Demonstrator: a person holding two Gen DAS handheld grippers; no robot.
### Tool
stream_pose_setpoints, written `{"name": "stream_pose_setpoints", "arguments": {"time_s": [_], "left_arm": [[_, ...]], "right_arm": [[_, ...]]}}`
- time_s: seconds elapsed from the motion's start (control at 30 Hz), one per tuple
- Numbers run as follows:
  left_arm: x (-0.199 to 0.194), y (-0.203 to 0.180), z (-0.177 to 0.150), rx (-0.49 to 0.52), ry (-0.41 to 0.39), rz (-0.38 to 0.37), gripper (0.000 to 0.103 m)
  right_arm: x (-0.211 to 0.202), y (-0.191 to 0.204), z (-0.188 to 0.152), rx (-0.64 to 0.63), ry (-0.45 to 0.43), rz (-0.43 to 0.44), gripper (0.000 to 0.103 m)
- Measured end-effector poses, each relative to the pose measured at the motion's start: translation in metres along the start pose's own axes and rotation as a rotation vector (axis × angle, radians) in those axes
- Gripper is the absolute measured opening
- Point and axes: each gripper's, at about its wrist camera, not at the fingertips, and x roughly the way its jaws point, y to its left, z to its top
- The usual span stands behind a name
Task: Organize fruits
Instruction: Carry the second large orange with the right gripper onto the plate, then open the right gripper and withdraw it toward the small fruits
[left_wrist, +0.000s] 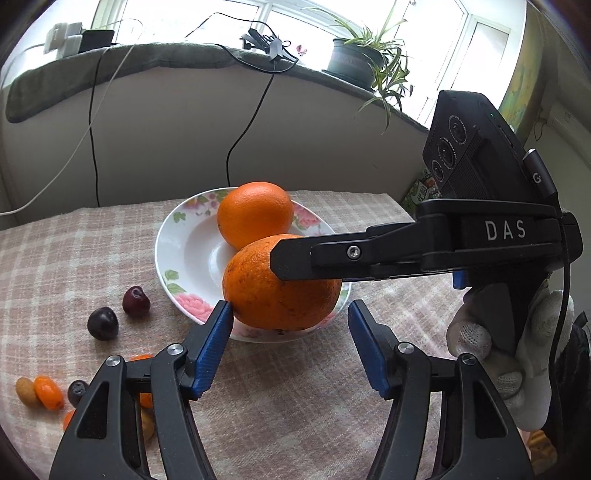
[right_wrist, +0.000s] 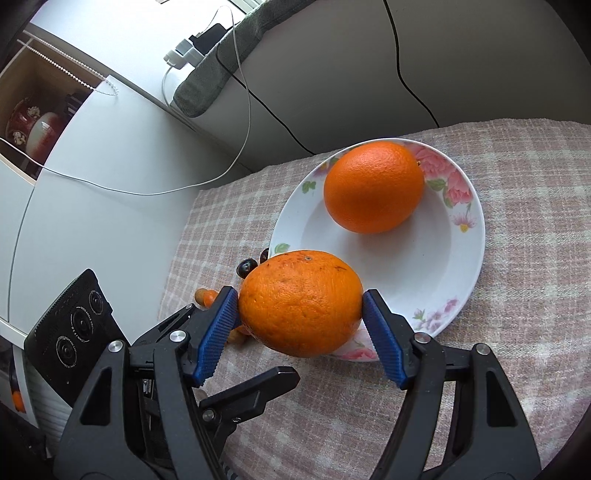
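Midway through sorting fruit, the right claw (right_wrist: 300, 314) grasps a speckled orange (right_wrist: 301, 302), its blue pads pressed on either side of the fruit, which hangs over the near rim of a flowered plate (right_wrist: 424, 266). A second, smoother orange (right_wrist: 373, 186) already lies in the plate's far half. The left claw (left_wrist: 290, 321) hovers just before the plate, jaws released and empty; in its own view the left pad looks close to the held orange, but whether it touches cannot be told.

On the checked cloth that covers the worktop (left_wrist: 314, 406), the smaller fruit waits to the plate's left: two dark cherries (left_wrist: 136, 301), and nearer the camera a cluster of small orange kumquats (left_wrist: 48, 391) with a dark berry (left_wrist: 77, 393) among them, partly hidden behind the left claw's frame. A gloved hand (left_wrist: 517, 365) carries the right claw. Behind, a potted spider plant (left_wrist: 354, 59) stands on the windowsill, and cables trail down the wall.

The step in hand appears to be setting the second orange onto the plate. The next move likely calls for carrying it further over the rim, lowering it into the bare near half beside the first orange, and loosening the pads only once it rests, since a round fruit set on the sloping rim could roll back onto the cloth.
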Motion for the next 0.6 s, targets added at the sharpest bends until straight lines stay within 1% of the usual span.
{"name": "stream_pose_setpoints", "arguments": {"time_s": [0.1,0.17,0.27,0.43,0.5,0.57,0.6], "left_arm": [[0.002,-0.001,0.0,0.007,0.003,-0.006,0.062],[-0.001,0.0,0.001,0.003,-0.002,-0.017,0.06],[-0.011,0.003,-0.002,0.001,-0.014,-0.011,0.06],[-0.02,0.006,-0.007,0.0,-0.022,0.004,0.06],[-0.023,0.008,-0.01,-0.002,-0.022,0.009,0.06],[-0.026,0.01,-0.01,-0.004,-0.021,0.017,0.06],[-0.027,0.012,-0.011,-0.007,-0.021,0.02,0.06]], "right_arm": [[-0.004,-0.009,0.0,0.026,-0.008,0.006,0.072],[-0.009,-0.012,0.001,0.034,-0.032,0.006,0.072],[-0.018,-0.009,0.003,0.019,-0.067,-0.015,0.073],[-0.029,-0.012,0.002,0.011,-0.099,-0.036,0.073],[-0.031,-0.012,0.001,0.008,-0.106,-0.05,0.074],[-0.032,-0.013,0.0,0.009,-0.114,-0.059,0.079],[-0.033,-0.012,-0.001,0.007,-0.12,-0.068,0.08]]}}
